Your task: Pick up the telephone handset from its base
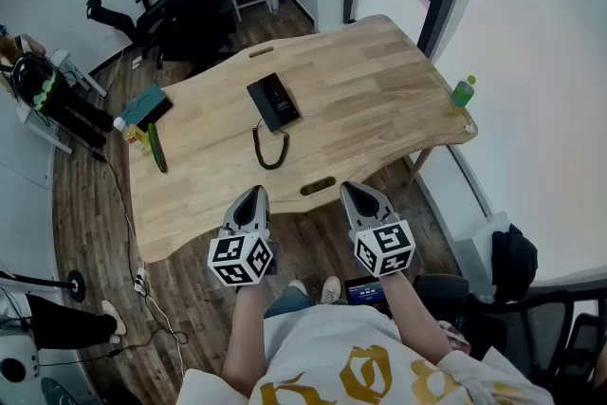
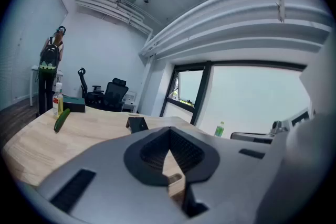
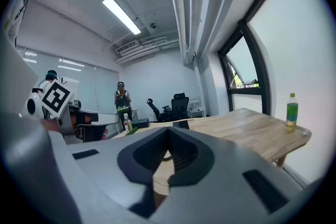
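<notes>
Head view: the left gripper (image 1: 252,196) and the right gripper (image 1: 360,194) hang closed and empty at the near edge of the table (image 1: 379,81). The telephone (image 1: 274,101) lies ahead mid-table, its long axis pointing away, nearer the left.

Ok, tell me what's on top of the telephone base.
The black handset lies on the telephone base, its coiled cord trailing onto the table. What the handset covers can't be seen.
</notes>
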